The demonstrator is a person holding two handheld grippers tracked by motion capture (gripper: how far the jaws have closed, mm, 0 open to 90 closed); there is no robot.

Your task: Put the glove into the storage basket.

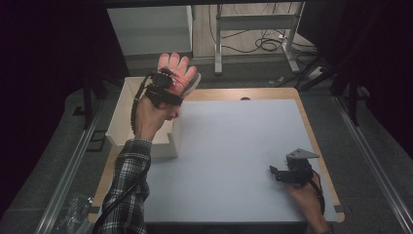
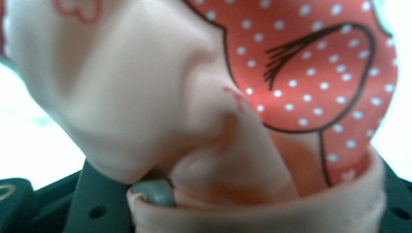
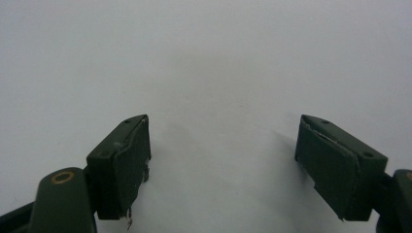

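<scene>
1. High view: the left gripper (image 1: 168, 87) was raised over the far end of the white box (image 1: 118, 123) at the table's left edge, jaws clamped on a pink glove (image 1: 176, 68) whose fingers fanned upward. The right gripper (image 1: 287, 171) rested near the front right of the table (image 1: 229, 146), well apart from the glove. Judging from this, the glove was headed for the box; to do that well, it should be carried squarely over the opening and lowered inside before the jaws part, so that no finger drapes over the rim.
2. Left gripper view: the glove (image 2: 204, 111), pale pink with a red dotted patch, bunched right against the lens, pinched tight at its cuff.
3. Right gripper view: the jaws stood wide apart, holding nothing, over bare pale tabletop (image 3: 209, 63).
4. Surface and room: a pale mat covered the wood-edged table; beyond lay a dim floor, metal desk legs (image 1: 219, 44) and loose cables (image 1: 265, 44).
</scene>
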